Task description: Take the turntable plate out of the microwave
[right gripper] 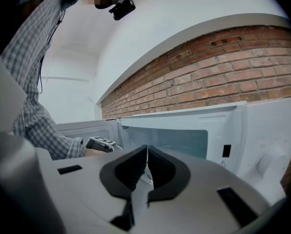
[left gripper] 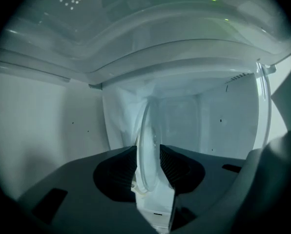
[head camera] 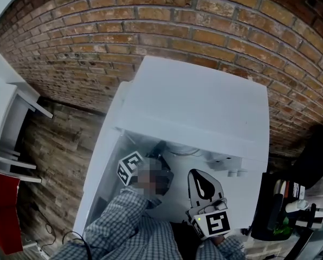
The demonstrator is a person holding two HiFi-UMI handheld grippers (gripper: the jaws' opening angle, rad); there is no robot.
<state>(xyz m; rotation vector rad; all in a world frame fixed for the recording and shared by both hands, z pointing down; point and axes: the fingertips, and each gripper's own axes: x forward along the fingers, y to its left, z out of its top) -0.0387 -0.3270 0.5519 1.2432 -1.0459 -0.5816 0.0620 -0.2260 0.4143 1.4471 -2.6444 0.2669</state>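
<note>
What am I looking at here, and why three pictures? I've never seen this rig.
A person holds a hand-held gripper in each hand; there is no robot arm. The head view looks down on the white microwave against a brick wall. The other two cameras ride on the hand-held grippers. The left hand-held gripper is inside the microwave, jaws closed on the rim of the glass turntable plate. The right hand-held gripper is outside, jaws shut, empty.
</note>
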